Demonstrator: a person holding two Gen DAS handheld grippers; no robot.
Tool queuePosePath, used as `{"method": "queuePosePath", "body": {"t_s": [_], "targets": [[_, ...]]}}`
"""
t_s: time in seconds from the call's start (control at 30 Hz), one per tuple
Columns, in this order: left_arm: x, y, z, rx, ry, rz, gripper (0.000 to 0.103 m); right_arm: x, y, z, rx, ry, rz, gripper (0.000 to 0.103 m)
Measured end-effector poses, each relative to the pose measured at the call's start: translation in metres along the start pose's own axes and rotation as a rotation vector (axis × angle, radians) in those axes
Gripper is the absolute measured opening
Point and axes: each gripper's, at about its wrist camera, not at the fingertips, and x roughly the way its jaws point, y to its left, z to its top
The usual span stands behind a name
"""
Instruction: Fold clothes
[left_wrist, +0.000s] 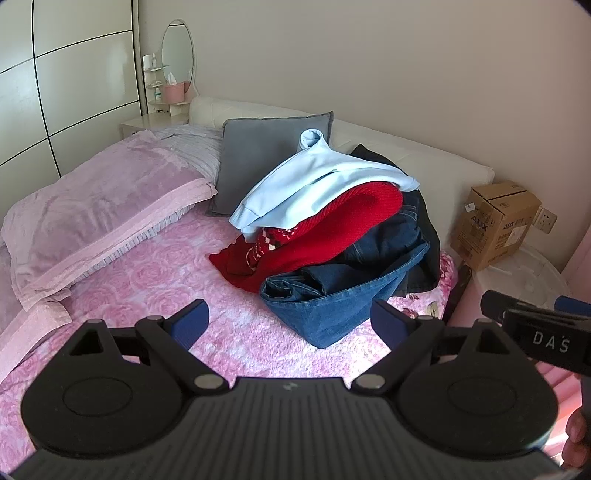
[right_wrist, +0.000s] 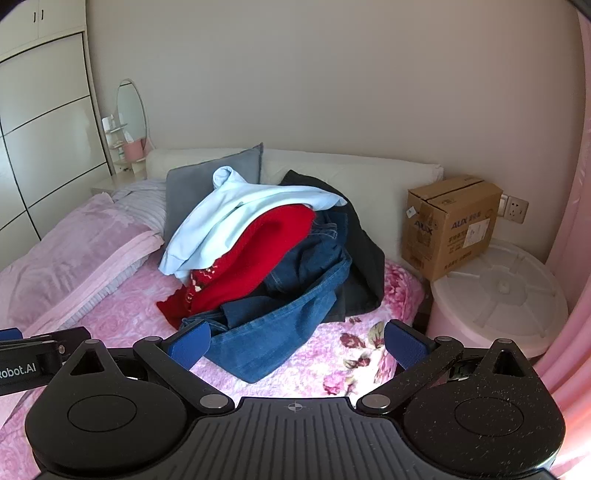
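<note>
A heap of unfolded clothes sits on the pink rose-patterned bedspread (left_wrist: 155, 288), toward the head of the bed and resting against a grey square cushion (left_wrist: 255, 155). On top lies a pale blue sweatshirt (left_wrist: 314, 184); under it is a red knitted sweater (left_wrist: 325, 236) with a white pattern at one edge, then dark navy jeans (left_wrist: 384, 240), and a mid-blue denim garment (left_wrist: 332, 314) spilling toward the cameras at the near foot of the pile. A black garment (right_wrist: 362, 251) hangs down the far side.

The left gripper (left_wrist: 290, 321) hovers over the bedspread just short of the denim, its blue-padded jaws spread wide and holding nothing. The right gripper (right_wrist: 297, 343) is likewise apart and empty, with the denim's near edge between its fingers in view but not clamped.

Nothing looks folded yet, so the task appears to be at its very start: choosing and picking a first garment. The next move likely calls for closing on a single layer, probably the near denim edge or the sweatshirt on top, and drawing it clear onto the open bedspread without dragging the rest of the pile along.

A brown cardboard box (right_wrist: 450, 225) stands beside the bed.
</note>
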Motion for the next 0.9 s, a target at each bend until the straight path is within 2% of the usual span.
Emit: {"method": "queuePosePath", "body": {"t_s": [0.43,0.9], "targets": [[-0.003,0.008,-0.002,-0.012,-0.027,-0.012,0.093,0.002,0.006,-0.003,0.0,-0.006,-0.005,0.103],[0.003,0.02,-0.001,-0.022,-0.018,-0.011,0.093,0.008,0.02,-0.004,-0.014,-0.013,-0.007,0.103]]}}
